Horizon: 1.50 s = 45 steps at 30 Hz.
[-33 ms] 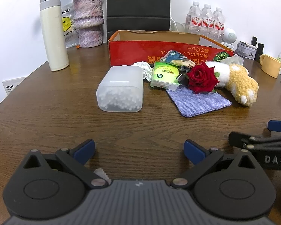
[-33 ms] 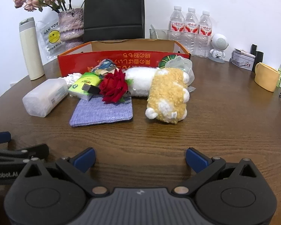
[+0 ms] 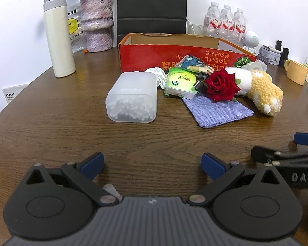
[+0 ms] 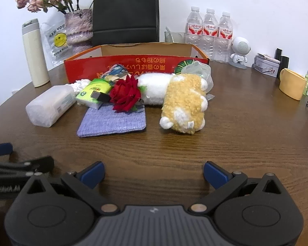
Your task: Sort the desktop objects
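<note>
- Left wrist view: the left gripper point(image 3: 153, 164) hovers low over the near part of the wooden table point(image 3: 51, 123), its blue-tipped jaws spread wide with nothing between them.
- The right gripper point(image 3: 293, 153) shows at the right edge of that view, beside the left one; its own camera shows the right gripper point(image 4: 154, 173) also spread wide and empty, above bare wood.
- A frosted swab box point(image 3: 132, 96) lies on its side ahead of the left gripper, well apart from it, with white swabs heaped at the near end.
- Just right of the box sits a green tissue pack point(image 3: 181, 83), with a white crumpled cloth point(image 3: 159, 74) behind and between the two.
- A red rose point(image 4: 125, 95) rests on the far edge of a blue woven pouch point(image 4: 113, 123), which lies flat on the table.
- A small black USB stick point(image 4: 99, 96) leans on the tissue pack, touching the rose.
- A plush toy point(image 4: 183, 104), yellow and white, lies right of the rose, its white part stretching behind the flower.
- All of this clusters against the front wall of a red cardboard box point(image 4: 154, 66), which is open at the top.
- Snack wrappers point(image 3: 195, 64) lean on that wall behind the tissue pack.
- A white flask point(image 3: 58, 34), a vase point(image 3: 96, 24), three water bottles point(image 4: 209, 30) and a yellow mug point(image 4: 291, 83) stand round the table's far edge.
</note>
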{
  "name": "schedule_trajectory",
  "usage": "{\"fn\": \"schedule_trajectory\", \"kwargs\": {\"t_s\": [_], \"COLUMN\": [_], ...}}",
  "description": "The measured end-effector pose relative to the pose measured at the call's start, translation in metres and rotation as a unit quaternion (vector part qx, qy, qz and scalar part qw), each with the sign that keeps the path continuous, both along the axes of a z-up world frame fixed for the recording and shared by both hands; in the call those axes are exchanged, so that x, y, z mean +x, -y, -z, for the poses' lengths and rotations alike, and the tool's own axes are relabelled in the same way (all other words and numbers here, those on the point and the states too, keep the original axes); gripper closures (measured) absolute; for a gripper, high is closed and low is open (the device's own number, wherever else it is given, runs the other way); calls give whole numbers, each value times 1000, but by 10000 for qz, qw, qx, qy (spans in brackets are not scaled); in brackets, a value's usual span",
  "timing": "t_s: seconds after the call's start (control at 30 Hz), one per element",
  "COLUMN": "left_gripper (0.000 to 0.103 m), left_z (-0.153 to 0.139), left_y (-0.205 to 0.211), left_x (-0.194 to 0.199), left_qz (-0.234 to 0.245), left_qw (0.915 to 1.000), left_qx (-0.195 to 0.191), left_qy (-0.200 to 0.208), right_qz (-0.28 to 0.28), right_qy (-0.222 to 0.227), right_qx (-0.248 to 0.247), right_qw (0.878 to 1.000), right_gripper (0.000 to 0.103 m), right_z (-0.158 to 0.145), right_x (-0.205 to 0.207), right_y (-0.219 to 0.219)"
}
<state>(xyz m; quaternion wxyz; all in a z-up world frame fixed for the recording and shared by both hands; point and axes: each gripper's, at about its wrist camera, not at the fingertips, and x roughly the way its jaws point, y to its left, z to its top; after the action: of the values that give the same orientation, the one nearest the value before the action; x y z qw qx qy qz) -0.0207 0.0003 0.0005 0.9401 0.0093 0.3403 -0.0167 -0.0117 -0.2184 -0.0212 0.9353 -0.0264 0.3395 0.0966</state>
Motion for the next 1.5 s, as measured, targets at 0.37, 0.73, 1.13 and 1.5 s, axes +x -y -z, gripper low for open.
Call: {"fn": "schedule_trajectory", "kwargs": {"t_s": [0.37,0.73,1.13,1.5], "left_gripper": [0,0,0,0], "left_z": [0,0,0,1], "left_y": [0,1,0,0], "left_x": [1,1,1,1], "left_qz": [2,2,1,0], "left_qw": [10000,10000,10000,10000], "left_qx": [-2,-3,-5,-4], "left_qy": [-2,-1,0,1], "right_qz": [-70,-73,-75,-77], "right_qy": [4,6,5,8], "right_qx": [-4,-3,-1,-3], "right_qw": [10000,10000,10000,10000], "right_gripper": [0,0,0,0], "right_z": [0,0,-1,-1], "right_x": [-5,-5,-5,-5], "right_y": [0,0,0,0]}}
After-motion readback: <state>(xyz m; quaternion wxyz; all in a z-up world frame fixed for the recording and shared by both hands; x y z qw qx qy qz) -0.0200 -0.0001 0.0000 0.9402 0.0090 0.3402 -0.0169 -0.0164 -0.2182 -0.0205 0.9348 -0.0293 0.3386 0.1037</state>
